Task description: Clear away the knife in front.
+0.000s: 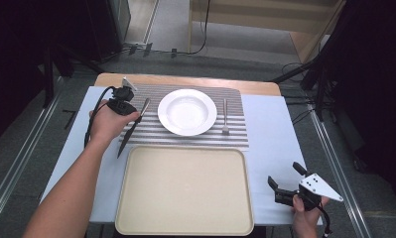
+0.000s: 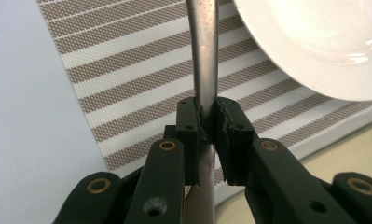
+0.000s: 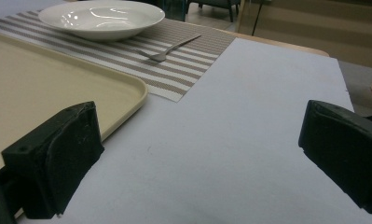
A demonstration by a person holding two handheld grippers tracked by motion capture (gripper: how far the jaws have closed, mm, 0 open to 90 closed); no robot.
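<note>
The left tongs (image 1: 134, 117) are clamped on the handle of a knife (image 1: 132, 130), and the left gripper view shows the metal handle (image 2: 205, 70) pinched squarely between the two black pads. In the high view the knife lies along the left part of the striped placemat (image 1: 235, 99), just beside the white plate (image 1: 187, 112), with its dark blade end pointing down toward the beige tray (image 1: 184, 191); whether it has already left the mat or is resting on it is hard to tell from this angle. The right tongs (image 1: 285, 178) hang with jaws wide apart and nothing between them, over bare table (image 1: 270, 124) near the tray's right corner. The fork (image 1: 225, 116) lies untouched on the mat to the right of the plate, also seen from the right gripper view (image 3: 169, 50), and the tray holds nothing. So the work looks to be at its very start: one piece of cutlery has been grasped, nothing has been set on the tray, and if clearing the setting is the aim, the knife, the plate and the fork all remain to be moved.
</note>
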